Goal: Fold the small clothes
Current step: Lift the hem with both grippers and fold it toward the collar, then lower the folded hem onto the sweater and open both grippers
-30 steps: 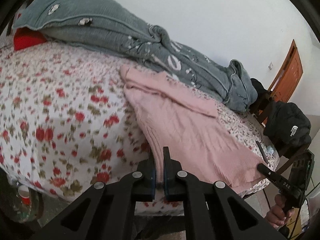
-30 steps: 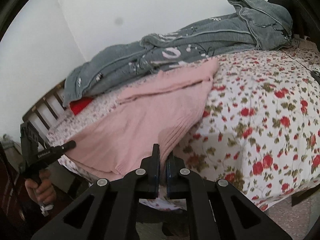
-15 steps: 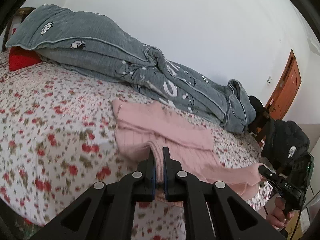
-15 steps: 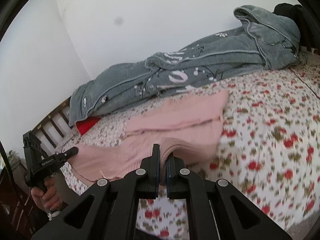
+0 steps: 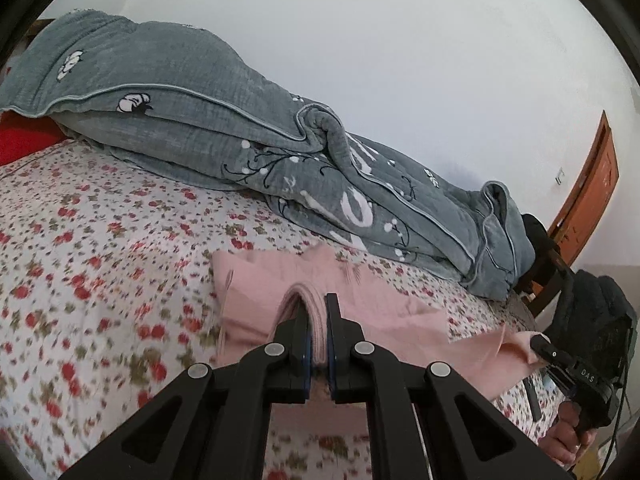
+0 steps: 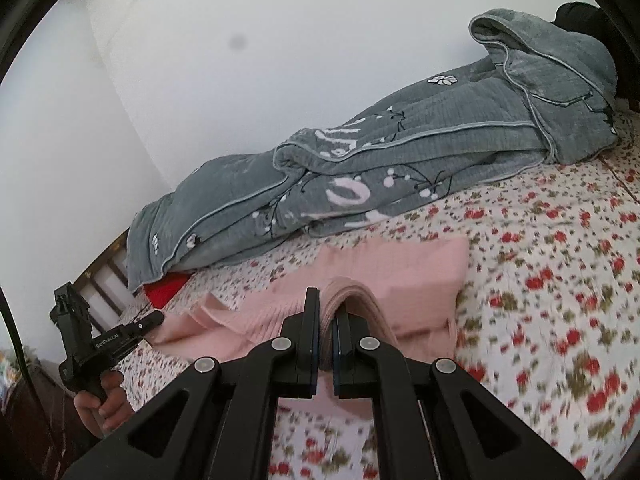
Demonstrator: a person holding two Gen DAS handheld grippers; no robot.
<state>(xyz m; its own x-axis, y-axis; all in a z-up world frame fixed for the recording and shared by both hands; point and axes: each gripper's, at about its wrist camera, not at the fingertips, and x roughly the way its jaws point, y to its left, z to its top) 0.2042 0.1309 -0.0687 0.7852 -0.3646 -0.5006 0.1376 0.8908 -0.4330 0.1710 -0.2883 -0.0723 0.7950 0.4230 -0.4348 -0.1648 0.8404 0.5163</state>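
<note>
A pink knit garment [image 5: 256, 280] [image 6: 404, 268] lies on the flowered bedsheet [image 5: 100, 248] [image 6: 560, 264], its near hem lifted off the bed. My left gripper [image 5: 316, 312] is shut on one corner of that hem; ribbed pink cloth bulges between its fingers. My right gripper [image 6: 328, 308] is shut on the other hem corner in the same way. Each gripper shows in the other's view: the right one [image 5: 540, 346] at the far right with pink cloth at its tip, the left one [image 6: 154, 318] at the far left, a hand below each.
A rolled grey quilt [image 5: 248, 128] [image 6: 360, 168] lies along the wall behind the garment. A red pillow [image 5: 24, 140] sits at the head end beside a wooden headboard [image 6: 108, 276]. A dark jacket [image 5: 592, 312] hangs on a chair near an orange door [image 5: 592, 188].
Both grippers have risen and carried the hem forward over the garment, toward the quilt. The flat pink cloth now folds over itself, and much less of it shows ahead of the fingers.
</note>
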